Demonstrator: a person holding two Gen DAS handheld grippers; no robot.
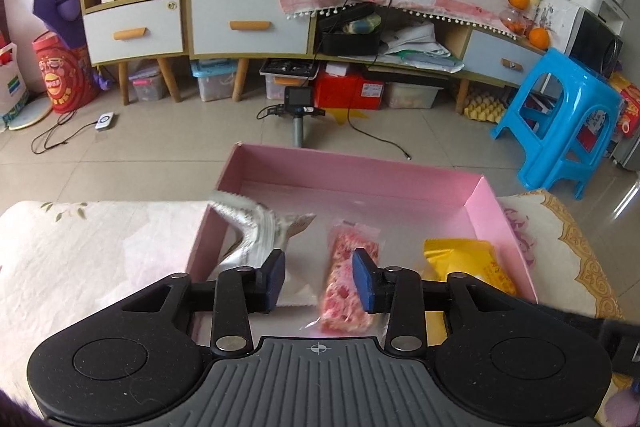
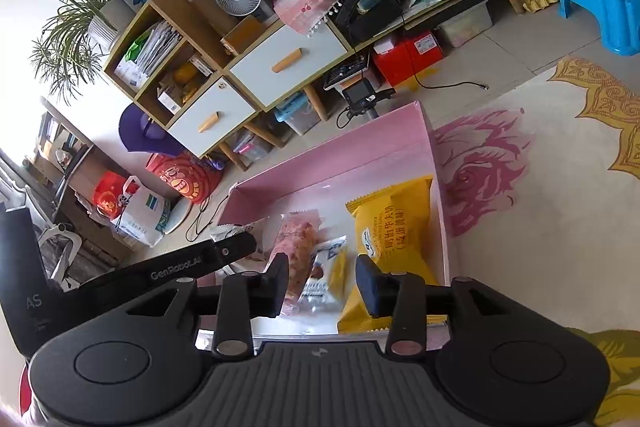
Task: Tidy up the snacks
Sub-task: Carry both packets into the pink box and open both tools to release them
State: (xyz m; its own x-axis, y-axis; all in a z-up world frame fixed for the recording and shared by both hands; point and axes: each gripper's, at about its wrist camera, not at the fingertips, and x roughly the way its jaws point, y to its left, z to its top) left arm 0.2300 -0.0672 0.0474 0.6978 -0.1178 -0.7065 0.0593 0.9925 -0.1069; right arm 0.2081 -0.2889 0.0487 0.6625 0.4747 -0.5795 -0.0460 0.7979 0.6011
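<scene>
A: Snacks sit in the pink box on the patterned cloth — pink bar mid-floor, yellow packet by the right wall.

B: Grippers?

A: Left gripper partly open over the bar, gripping nothing. Right gripper partly open; a small packet lies loose between its jaws.

B: Obstructions?

A: White packet draped over the left wall — likely the snag.

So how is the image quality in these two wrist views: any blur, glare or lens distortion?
Left wrist view: strong fisheye bending of the wooden cabinet with white drawers, dark corner vignetting, and motion blur on the silvery white foil snack packet. Right wrist view: steeply tilted, the small clear-wrapped snack smeared between the fingers, the yellow pastry packet sharp, soft daylight, no harsh glare.
</scene>
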